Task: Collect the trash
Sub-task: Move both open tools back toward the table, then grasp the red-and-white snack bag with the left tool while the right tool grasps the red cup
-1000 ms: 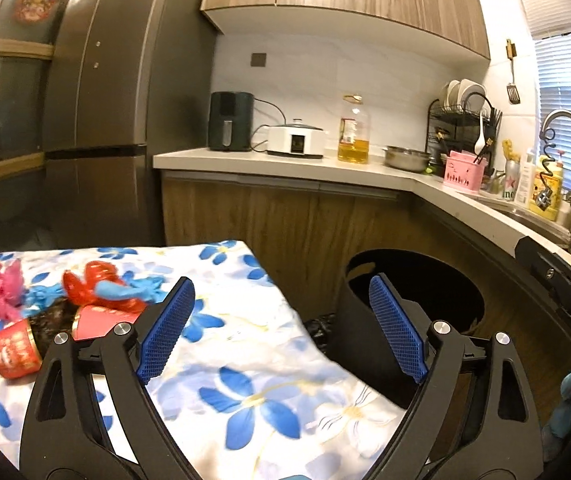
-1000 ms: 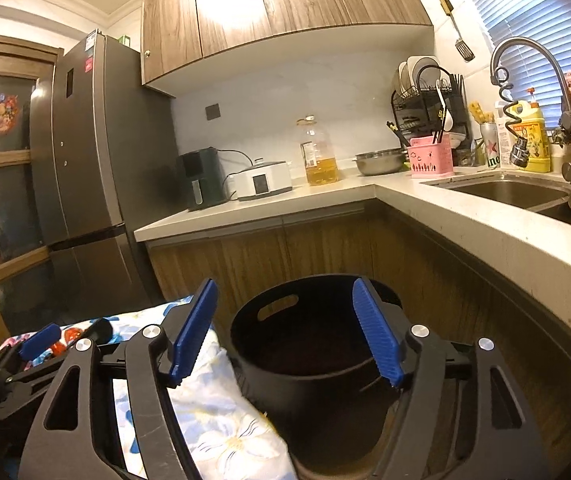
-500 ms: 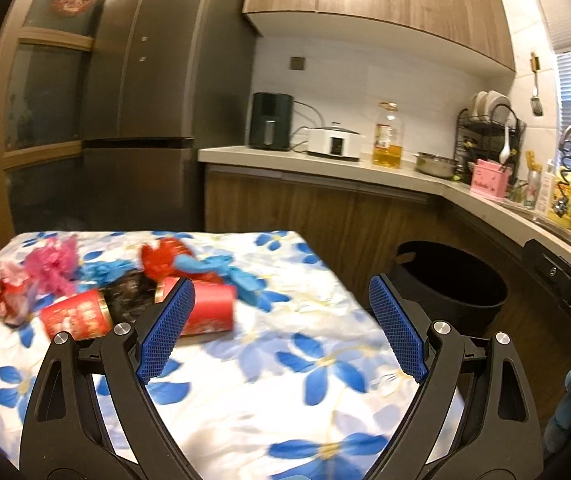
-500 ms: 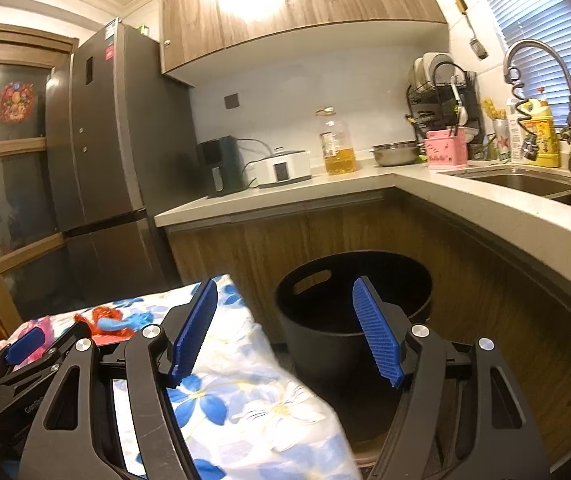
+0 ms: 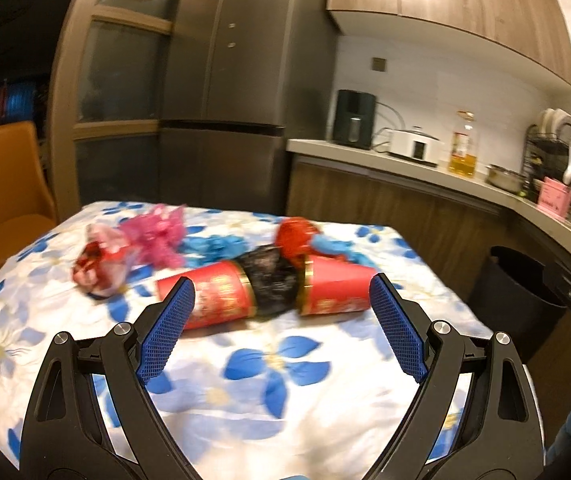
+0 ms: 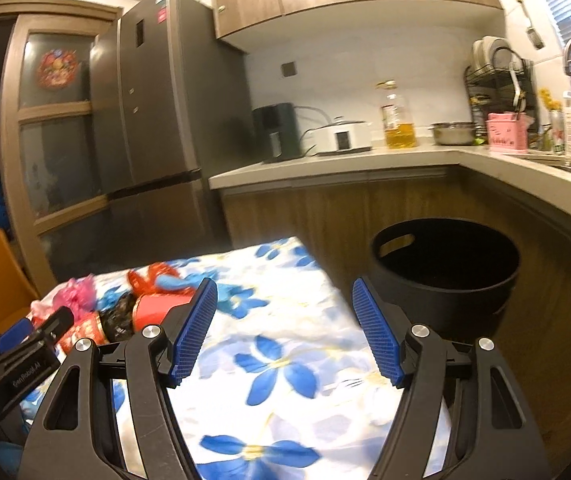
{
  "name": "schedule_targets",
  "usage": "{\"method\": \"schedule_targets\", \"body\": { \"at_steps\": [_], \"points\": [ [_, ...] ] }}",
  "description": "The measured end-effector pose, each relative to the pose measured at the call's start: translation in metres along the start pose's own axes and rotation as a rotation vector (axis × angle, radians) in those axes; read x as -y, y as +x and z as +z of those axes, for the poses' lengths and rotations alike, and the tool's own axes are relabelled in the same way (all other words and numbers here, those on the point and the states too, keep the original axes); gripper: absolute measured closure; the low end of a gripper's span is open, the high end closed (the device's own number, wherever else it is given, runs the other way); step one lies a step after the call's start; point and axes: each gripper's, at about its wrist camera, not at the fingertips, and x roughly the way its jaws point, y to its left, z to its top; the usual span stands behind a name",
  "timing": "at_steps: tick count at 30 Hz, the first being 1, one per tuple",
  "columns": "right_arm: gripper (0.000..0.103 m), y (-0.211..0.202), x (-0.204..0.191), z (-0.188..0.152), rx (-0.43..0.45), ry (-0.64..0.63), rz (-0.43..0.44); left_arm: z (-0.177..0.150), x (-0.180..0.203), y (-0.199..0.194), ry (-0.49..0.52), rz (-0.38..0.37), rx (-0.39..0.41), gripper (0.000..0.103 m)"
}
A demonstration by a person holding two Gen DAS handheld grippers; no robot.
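Trash lies in a loose cluster on the flowered tablecloth (image 5: 277, 364), across the middle of the left wrist view. Two red paper cups lie on their sides there: the left red cup (image 5: 213, 300) and the right red cup (image 5: 337, 292), with a crumpled black wrapper (image 5: 271, 280) wedged between their gold-rimmed mouths. Behind them, toward the upper middle of that frame, sit a red crumpled wrapper (image 5: 295, 236), blue scraps (image 5: 217, 246) and a pink crumpled bag (image 5: 157, 234); a red-and-white crumpled packet (image 5: 99, 264) lies at the left end of the cluster.

Nearer the lens, the left gripper (image 5: 281, 320) stands with its blue-padded jaws wide apart and nothing between the pads; the cups show just beyond the tips, apart from them. In the right wrist view the right gripper (image 6: 285, 332) also has its jaws spread with nothing held, over bare cloth in the lower middle of the frame, and the left gripper's body shows at the lower left beside the trash.

A black bin (image 6: 445, 276) stands on the floor at the right of the right wrist view, just beyond the table's corner, against the wooden cabinets (image 6: 325, 208). An orange chair (image 5: 9, 192) is at the far left.
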Motion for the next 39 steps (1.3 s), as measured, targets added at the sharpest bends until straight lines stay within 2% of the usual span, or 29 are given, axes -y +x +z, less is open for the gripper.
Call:
{"method": "schedule_targets", "body": {
  "at_steps": [7,14,18,20,28,39],
  "points": [
    [0.034,0.026,-0.035,-0.014,-0.063,-0.018,0.093,-0.004,-0.040,-0.004,-0.029,0.075,0.001,0.016],
    [0.018,0.058,-0.080,-0.026,-0.102,-0.059,0.176,-0.006,-0.074,-0.003,-0.065,0.130,-0.013,0.016],
    [0.012,0.080,-0.099,-0.028,-0.131,-0.071,0.201,-0.004,-0.087,-0.001,-0.075,0.147,-0.014,0.016],
    [0.007,0.091,-0.109,-0.029,-0.136,-0.084,0.200,-0.003,-0.094,0.000,-0.083,0.153,-0.014,0.016],
    [0.007,0.136,-0.132,-0.036,-0.194,-0.126,0.167,-0.001,-0.110,0.012,-0.099,0.162,-0.022,0.016],
    [0.007,0.170,-0.129,-0.042,-0.278,-0.089,0.126,0.001,-0.114,0.027,-0.099,0.138,-0.032,0.016]
  ]
}}
